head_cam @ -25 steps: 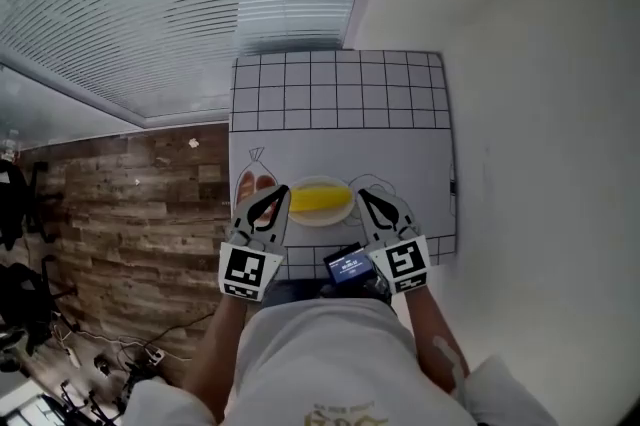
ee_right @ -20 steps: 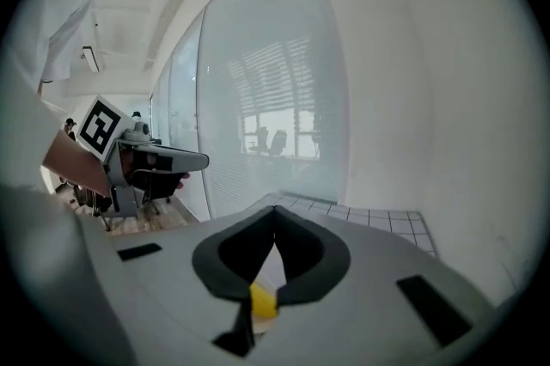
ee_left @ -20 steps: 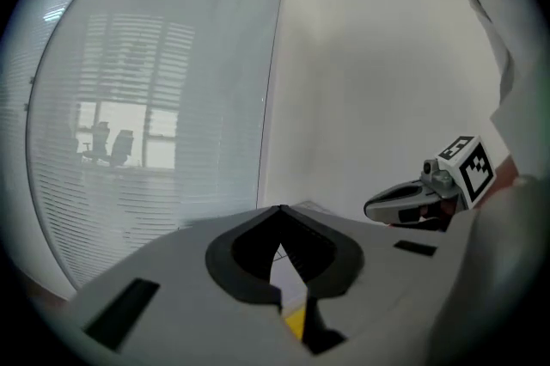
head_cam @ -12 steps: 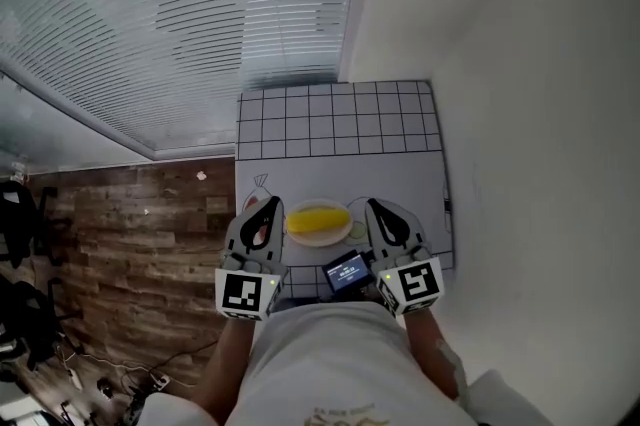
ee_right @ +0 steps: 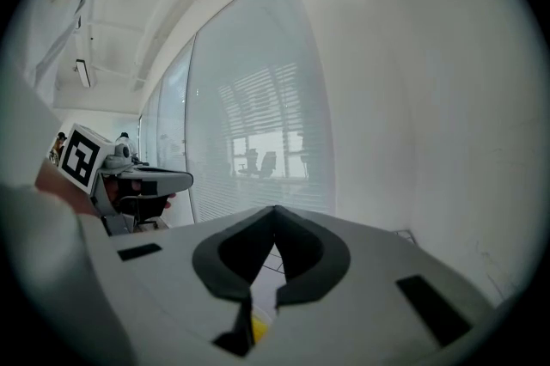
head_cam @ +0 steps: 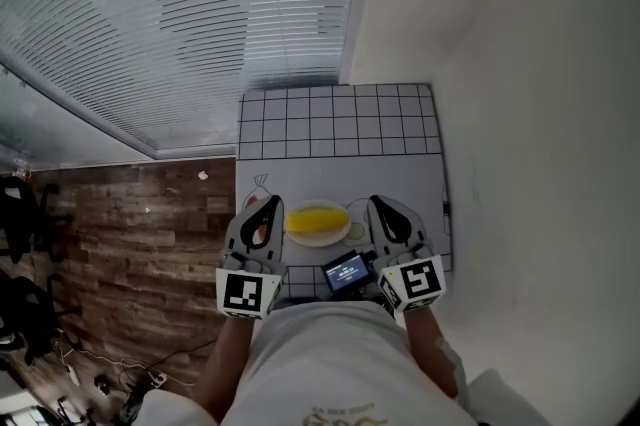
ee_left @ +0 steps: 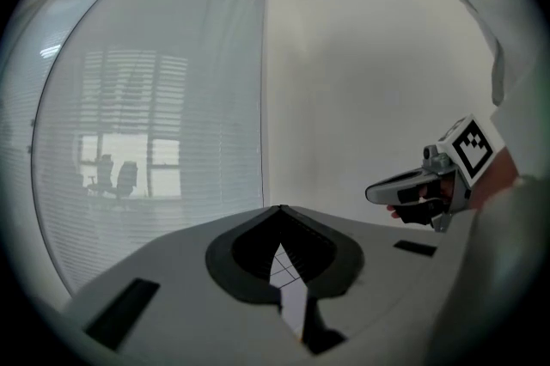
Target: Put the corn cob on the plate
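Corn (head_cam: 318, 219) is seen lying on the plate (head_cam: 320, 241), task judged done, so left gripper (head_cam: 268, 207) and right gripper (head_cam: 379, 206) are held clear either side, jaws closed together, empty.

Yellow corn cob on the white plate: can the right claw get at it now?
Probably yes: the right claw hovers beside the yellow corn cob with nothing between, though its jaws are shut.

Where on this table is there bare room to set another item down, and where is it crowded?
Free: the gridded far half of the table and the plain strip between grid and plate. Crowded: the near edge, where the plate with the corn cob sits between left tongs and right tongs, small screen device in front.
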Action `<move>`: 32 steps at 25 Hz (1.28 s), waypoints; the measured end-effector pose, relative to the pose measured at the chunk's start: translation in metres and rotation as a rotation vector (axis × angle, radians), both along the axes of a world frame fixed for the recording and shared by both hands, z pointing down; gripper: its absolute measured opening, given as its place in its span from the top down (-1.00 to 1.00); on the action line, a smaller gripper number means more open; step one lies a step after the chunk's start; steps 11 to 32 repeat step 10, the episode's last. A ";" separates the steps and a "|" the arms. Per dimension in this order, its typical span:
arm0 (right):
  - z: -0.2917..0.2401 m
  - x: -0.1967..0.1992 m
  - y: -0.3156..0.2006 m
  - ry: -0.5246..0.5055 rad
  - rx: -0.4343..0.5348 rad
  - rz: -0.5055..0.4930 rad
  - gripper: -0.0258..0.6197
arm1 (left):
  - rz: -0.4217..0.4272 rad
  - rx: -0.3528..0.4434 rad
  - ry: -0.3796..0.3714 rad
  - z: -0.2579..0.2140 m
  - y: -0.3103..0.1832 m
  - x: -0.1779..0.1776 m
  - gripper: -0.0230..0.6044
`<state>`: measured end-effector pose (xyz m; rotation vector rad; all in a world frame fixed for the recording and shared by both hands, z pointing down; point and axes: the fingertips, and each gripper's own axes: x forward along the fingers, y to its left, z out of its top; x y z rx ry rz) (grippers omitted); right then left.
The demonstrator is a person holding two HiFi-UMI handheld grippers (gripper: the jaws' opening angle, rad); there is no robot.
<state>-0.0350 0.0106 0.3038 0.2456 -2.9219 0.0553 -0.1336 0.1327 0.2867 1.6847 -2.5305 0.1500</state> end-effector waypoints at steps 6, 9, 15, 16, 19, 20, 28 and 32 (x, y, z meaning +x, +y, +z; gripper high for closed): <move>0.001 0.002 -0.004 0.004 0.052 0.022 0.90 | -0.009 0.004 0.013 -0.003 -0.001 -0.002 0.90; 0.000 0.000 -0.005 -0.004 0.040 0.029 0.90 | -0.013 0.014 0.028 -0.001 0.000 -0.005 0.90; -0.001 -0.001 -0.005 -0.007 0.035 0.032 0.90 | -0.013 0.017 0.029 -0.001 0.001 -0.006 0.90; -0.001 -0.001 -0.005 -0.007 0.035 0.032 0.90 | -0.013 0.017 0.029 -0.001 0.001 -0.006 0.90; -0.001 -0.001 -0.005 -0.007 0.035 0.032 0.90 | -0.013 0.017 0.029 -0.001 0.001 -0.006 0.90; -0.001 -0.001 -0.005 -0.007 0.035 0.032 0.90 | -0.013 0.017 0.029 -0.001 0.001 -0.006 0.90; -0.001 -0.001 -0.005 -0.007 0.035 0.032 0.90 | -0.013 0.017 0.029 -0.001 0.001 -0.006 0.90; -0.001 -0.001 -0.005 -0.007 0.035 0.032 0.90 | -0.013 0.017 0.029 -0.001 0.001 -0.006 0.90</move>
